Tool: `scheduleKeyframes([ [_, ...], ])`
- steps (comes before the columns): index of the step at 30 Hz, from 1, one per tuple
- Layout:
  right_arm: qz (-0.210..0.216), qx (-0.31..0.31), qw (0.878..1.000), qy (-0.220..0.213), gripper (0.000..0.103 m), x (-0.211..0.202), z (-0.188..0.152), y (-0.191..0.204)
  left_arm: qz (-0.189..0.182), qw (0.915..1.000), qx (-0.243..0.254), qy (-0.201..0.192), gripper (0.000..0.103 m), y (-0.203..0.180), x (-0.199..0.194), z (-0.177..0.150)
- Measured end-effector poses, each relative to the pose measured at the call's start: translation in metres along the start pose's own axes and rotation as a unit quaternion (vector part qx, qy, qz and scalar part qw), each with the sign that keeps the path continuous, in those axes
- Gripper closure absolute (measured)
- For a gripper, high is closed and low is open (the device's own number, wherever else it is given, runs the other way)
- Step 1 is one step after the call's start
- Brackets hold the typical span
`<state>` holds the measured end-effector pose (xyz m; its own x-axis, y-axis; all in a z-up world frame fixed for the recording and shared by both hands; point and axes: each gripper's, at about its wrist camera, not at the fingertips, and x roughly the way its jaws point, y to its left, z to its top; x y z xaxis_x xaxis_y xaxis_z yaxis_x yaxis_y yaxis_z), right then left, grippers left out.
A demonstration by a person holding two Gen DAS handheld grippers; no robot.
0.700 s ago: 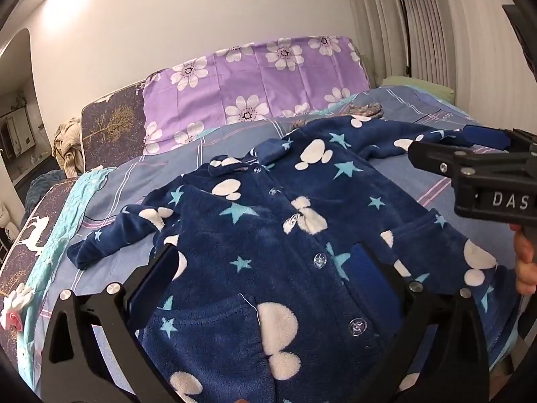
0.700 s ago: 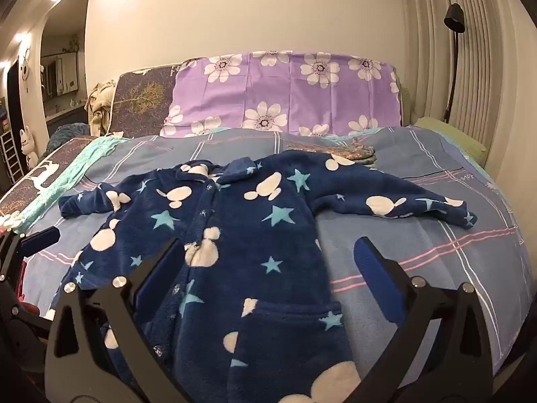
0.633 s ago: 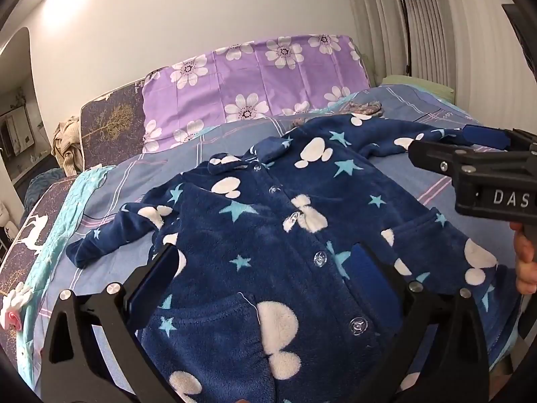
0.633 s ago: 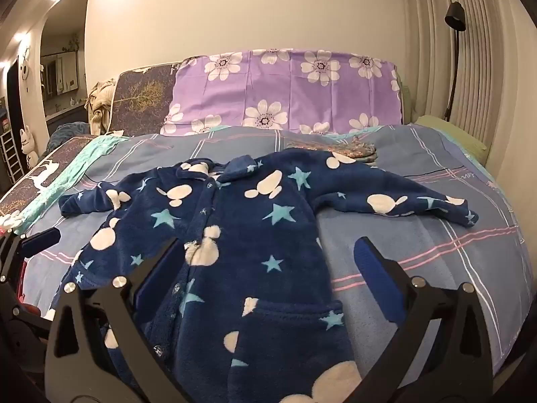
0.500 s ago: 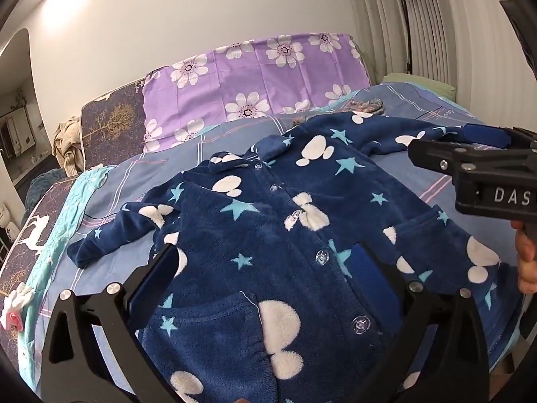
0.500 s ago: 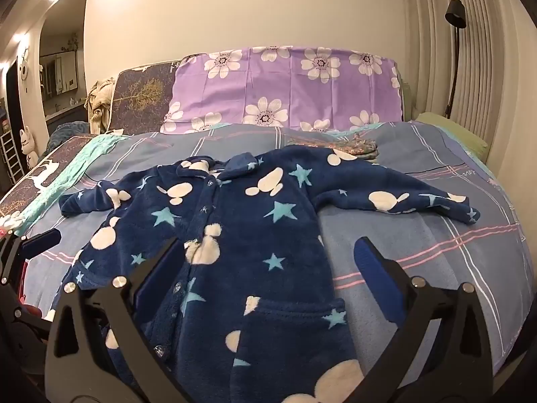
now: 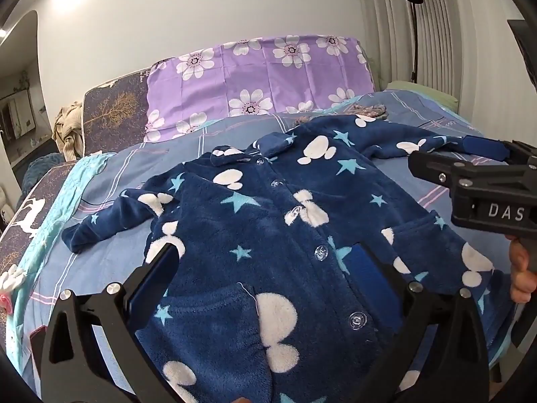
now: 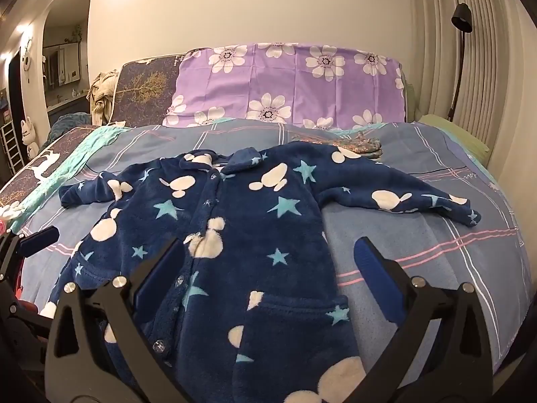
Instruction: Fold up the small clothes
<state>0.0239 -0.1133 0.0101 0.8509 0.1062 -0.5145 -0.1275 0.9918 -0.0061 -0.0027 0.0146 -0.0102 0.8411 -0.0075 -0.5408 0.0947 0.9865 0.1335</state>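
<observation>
I held my left gripper (image 7: 265, 268) low over the hem end of the pyjama top (image 7: 288, 235), fingers spread wide and gripping nothing, one pad over the left pocket side and the other just past the button line (image 7: 320, 252). My right gripper (image 8: 268, 268) hung the same way at the other front corner, released too — its inner finger over the placket, its outer one over bare blanket (image 8: 419, 241) beside the top's edge. From the left camera I could see that right tool in side view, my hand (image 7: 520, 275) around its grip, but from there alone its opening was not clear; the right camera settled it. The top lay front-up, buttoned, flat on the blanket with the collar (image 8: 228, 163) pointing away from me, which I judged was the laid-out start for a fold, nothing yet turned over. Both sleeves were spread out to the sides — the left sleeve (image 7: 110, 218) short and a little bunched, the right sleeve (image 8: 402, 198) stretched long toward the bed's edge. I judged the sleeves would come in first, so the wide-open fingers made sense for pinching thick fleece. Just beyond the collar a small patterned cloth (image 8: 359, 144) sat on the blanket, and behind it the purple flowered pillow (image 8: 288, 84) stood against the wall, with a floor lamp (image 8: 461, 33) by the curtain.
</observation>
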Motion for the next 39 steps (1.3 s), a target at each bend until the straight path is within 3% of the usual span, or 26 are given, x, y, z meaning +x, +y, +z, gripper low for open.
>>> scheduleKeyframes([
  [12,-0.005,0.018,1.0,0.005,0.002,0.004,0.001,-0.002,0.005,1.0,-0.001,0.008,0.001,0.002,0.004,0.001],
  [17,0.012,0.021,1.0,0.017,0.002,0.005,0.0,-0.001,0.001,0.9999,-0.008,0.01,0.001,0.007,0.005,0.0],
  [24,-0.003,-0.013,1.0,0.009,0.002,0.005,-0.003,0.008,-0.007,0.9997,-0.014,0.016,0.001,0.011,0.006,-0.004],
  [39,0.002,-0.008,1.0,0.022,0.002,0.009,-0.006,0.012,-0.017,0.9992,-0.03,0.019,0.001,0.021,0.008,-0.013],
])
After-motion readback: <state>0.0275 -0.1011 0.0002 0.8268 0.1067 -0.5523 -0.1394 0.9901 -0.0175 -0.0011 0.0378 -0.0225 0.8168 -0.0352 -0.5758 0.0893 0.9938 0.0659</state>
